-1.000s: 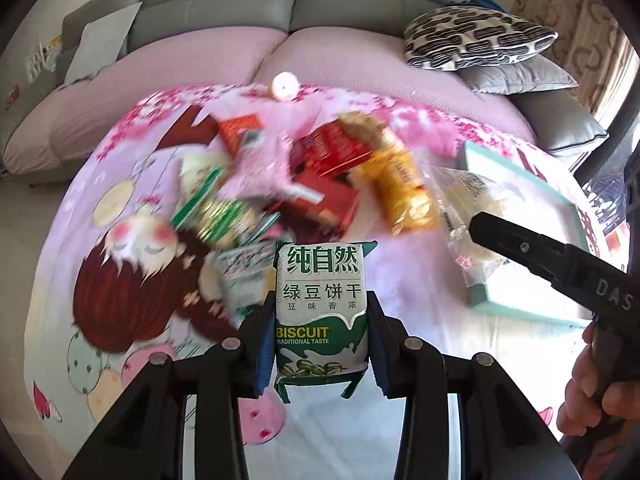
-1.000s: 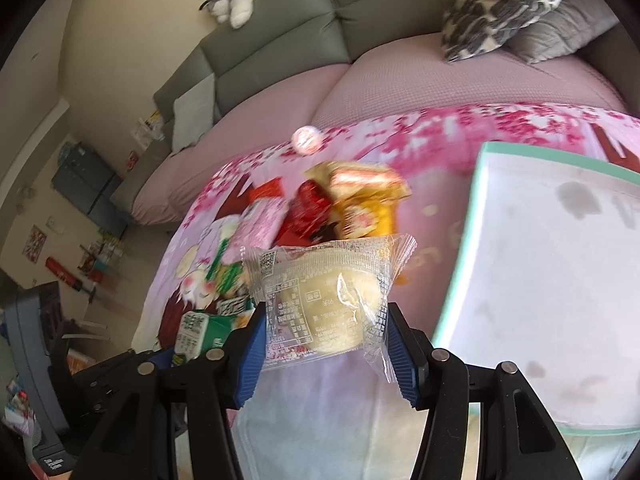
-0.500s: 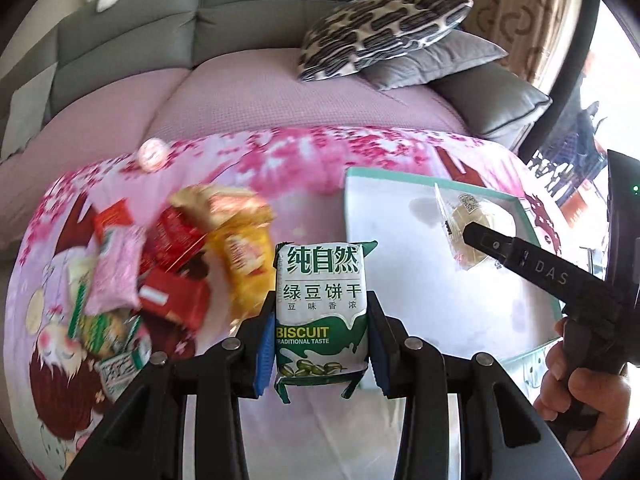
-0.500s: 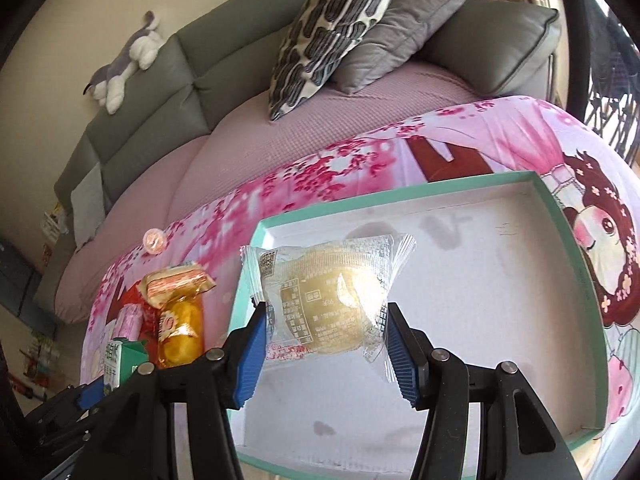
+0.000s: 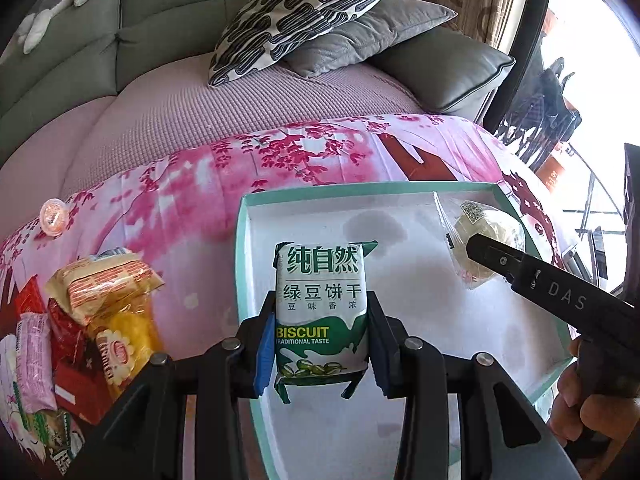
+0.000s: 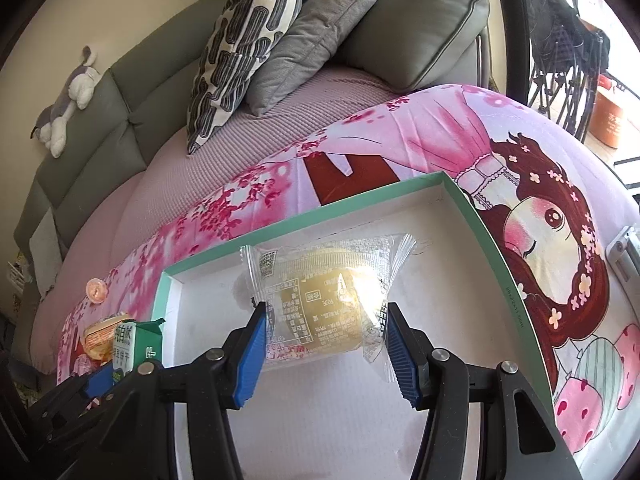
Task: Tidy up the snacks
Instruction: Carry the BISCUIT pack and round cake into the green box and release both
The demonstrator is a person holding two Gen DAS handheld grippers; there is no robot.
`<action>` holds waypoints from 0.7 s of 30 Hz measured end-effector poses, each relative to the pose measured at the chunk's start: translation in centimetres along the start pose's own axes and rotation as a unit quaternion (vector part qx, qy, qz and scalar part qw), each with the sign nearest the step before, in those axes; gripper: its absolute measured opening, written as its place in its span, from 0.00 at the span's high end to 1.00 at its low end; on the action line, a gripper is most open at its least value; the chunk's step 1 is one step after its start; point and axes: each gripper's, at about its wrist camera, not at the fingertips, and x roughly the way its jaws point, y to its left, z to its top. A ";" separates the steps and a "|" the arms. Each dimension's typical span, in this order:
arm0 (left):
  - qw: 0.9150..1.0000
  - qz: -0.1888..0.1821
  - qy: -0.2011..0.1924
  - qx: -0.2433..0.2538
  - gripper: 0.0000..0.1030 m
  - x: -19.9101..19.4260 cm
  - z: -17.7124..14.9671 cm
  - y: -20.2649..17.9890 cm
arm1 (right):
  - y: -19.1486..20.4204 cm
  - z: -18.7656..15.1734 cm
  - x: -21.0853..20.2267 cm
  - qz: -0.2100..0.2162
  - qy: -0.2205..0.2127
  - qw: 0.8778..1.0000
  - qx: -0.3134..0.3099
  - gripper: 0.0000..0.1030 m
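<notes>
A heap of loose snack packets (image 5: 92,320) lay at the left on the pink cloth. The left tongs (image 5: 320,344) clamped an upright green biscuit pack (image 5: 321,304) above the teal-rimmed tray (image 5: 240,280). Further right, the right tongs (image 6: 325,344) pinched a clear-wrapped round cake (image 6: 324,300) over the same tray.

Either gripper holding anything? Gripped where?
Left gripper: biscuit pack, pinched at its lower sides. Right gripper: clear-wrapped cake, by its sides.
</notes>
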 end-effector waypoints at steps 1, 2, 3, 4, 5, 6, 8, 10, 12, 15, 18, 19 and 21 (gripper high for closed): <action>1.000 -0.003 0.001 0.001 0.60 0.5 0.2 -0.1 | -0.2 0.0 0.2 -0.002 0.001 1.000 0.002 0.43; 1.000 -0.005 0.002 0.001 0.60 1.0 0.3 0.0 | -0.4 0.1 0.3 -0.004 0.003 1.000 0.004 0.43; 1.000 -0.008 0.001 0.003 0.60 1.6 0.5 -0.1 | -0.5 0.1 0.4 -0.007 0.004 1.000 0.006 0.43; 1.000 -0.010 -0.001 0.006 0.60 2.1 0.6 -0.3 | -0.6 0.1 0.6 -0.009 0.005 1.000 0.007 0.43; 1.000 -0.010 -0.002 0.010 0.60 2.5 0.7 -0.4 | -0.8 0.1 0.6 -0.010 0.006 1.000 0.008 0.43; 1.000 -0.008 -0.004 0.015 0.60 2.9 0.8 -0.5 | -0.9 0.1 0.7 -0.011 0.007 1.000 0.010 0.43; 1.000 -0.007 -0.010 0.024 0.60 3.3 0.8 -0.7 | -1.1 0.2 0.7 -0.012 0.007 1.000 0.012 0.43; 1.000 -0.007 -0.008 0.024 0.60 3.7 0.8 -0.7 | -1.2 0.2 0.8 -0.013 0.007 1.000 0.012 0.43; 1.000 -0.007 -0.006 0.022 0.60 4.2 0.7 -0.6 | -1.1 0.2 0.8 -0.015 0.007 1.000 0.010 0.43; 1.000 -0.006 -0.005 0.022 0.59 4.5 0.4 -0.5 | -0.9 0.2 0.9 -0.021 0.008 1.000 0.003 0.43; 1.000 -0.003 0.002 0.018 0.59 4.9 0.1 -0.6 | -0.6 0.1 1.0 -0.027 0.009 1.000 -0.003 0.42; 1.000 0.000 0.002 0.019 0.59 4.9 0.1 -0.6 | -0.6 0.1 1.0 -0.029 0.010 1.000 -0.006 0.42; 1.000 0.007 0.001 0.023 0.59 4.8 -0.1 -0.9 | -0.5 0.1 1.0 -0.031 0.011 0.999 -0.010 0.42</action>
